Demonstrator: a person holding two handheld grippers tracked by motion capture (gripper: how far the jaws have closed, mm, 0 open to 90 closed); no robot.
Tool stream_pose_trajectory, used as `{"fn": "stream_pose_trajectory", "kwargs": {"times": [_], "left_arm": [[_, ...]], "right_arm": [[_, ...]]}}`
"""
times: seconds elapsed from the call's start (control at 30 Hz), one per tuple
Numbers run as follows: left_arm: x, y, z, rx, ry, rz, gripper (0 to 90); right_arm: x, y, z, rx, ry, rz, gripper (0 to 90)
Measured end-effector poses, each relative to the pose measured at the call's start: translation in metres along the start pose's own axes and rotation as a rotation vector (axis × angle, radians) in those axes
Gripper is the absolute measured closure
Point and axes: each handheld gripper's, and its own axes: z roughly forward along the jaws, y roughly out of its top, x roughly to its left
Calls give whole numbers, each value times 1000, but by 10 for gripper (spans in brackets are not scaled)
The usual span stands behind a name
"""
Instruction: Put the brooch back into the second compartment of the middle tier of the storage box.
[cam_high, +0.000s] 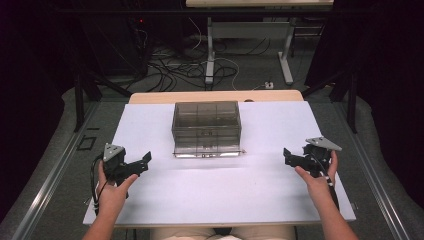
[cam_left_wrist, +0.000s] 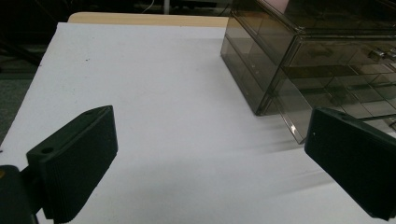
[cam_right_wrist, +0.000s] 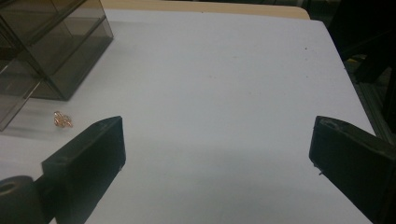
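Both grippers, left gripper (cam_high: 142, 161) and right gripper (cam_high: 290, 156), hover fingers apart, flanking the smoky transparent plastic drawer box (cam_high: 206, 127) on the white bench (cam_high: 210, 195).

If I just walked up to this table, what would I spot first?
You'd spot the smoky see-through drawer box first, sitting in the middle of the white board toward its far edge. Next, the two black hand-held grippers, the left one and the right one, each held near a side of the board with jaws wide open and empty. Look closer and there's a tiny shiny pink trinket lying on the board near the box's corner.
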Motion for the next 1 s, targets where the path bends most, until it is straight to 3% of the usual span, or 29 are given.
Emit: {"fn": "stream_pose_trajectory", "kwargs": {"times": [0.37, 0.47, 0.7, 1.0], "left_arm": [[5, -6, 4, 58, 42, 22, 36], [6, -8, 5, 69, 54, 26, 35], [11, -11, 6, 83, 56, -13, 35], [13, -12, 4, 91, 27, -14, 6]], "right_arm": [[6, 2, 5, 17, -6, -42, 70], [8, 2, 8, 42, 28, -46, 115], [24, 5, 13, 74, 67, -95, 153], [43, 16, 18, 100, 104, -139, 189]]}}
